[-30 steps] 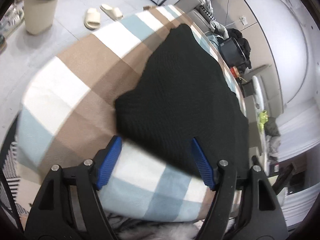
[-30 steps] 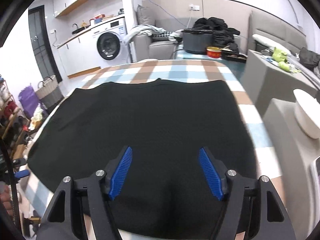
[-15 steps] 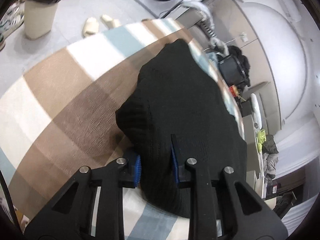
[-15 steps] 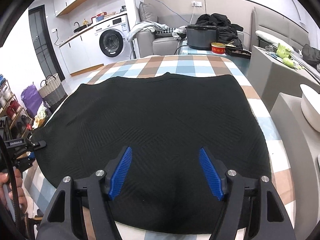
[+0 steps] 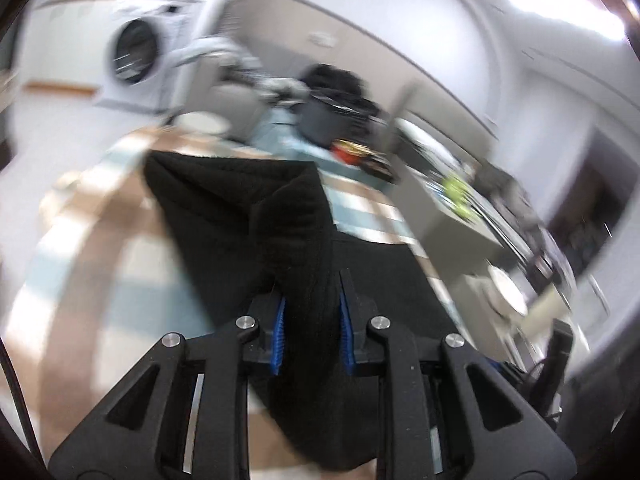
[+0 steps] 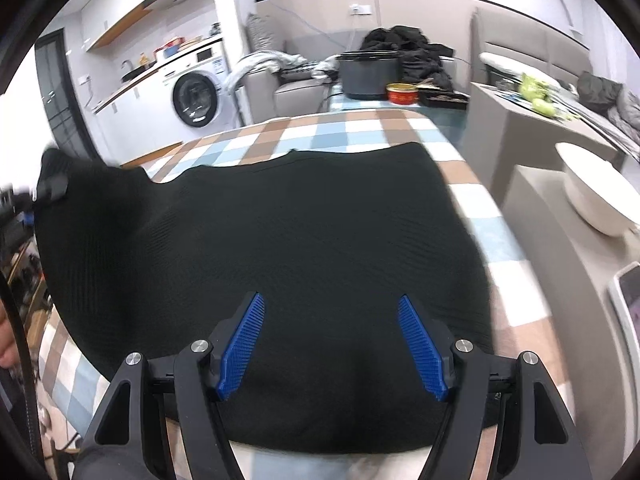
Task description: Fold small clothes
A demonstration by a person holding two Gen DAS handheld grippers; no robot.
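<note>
Now left gripper (image 5: 311, 334) clamps one black garment (image 6: 280, 240), seemingly lifted

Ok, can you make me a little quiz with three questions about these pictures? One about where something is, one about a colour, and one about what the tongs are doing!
1. Where is the white bowl?
A. On the grey counter to the right of the checked cloth
B. On top of the washing machine
C. In the middle of the black garment

2. What colour are the pads inside the tongs?
A. Red
B. Blue
C. Yellow

3. What are the left tongs doing?
A. Open wide over bare cloth
B. Gripping a spoon
C. Shut on the black garment

Answers:
1. A: the bowl sits on the grey counter, beside the checked cloth.
2. B: the ribbed pads are blue.
3. C: black fabric is bunched between the left pads, while the right tongs stand open.
</note>
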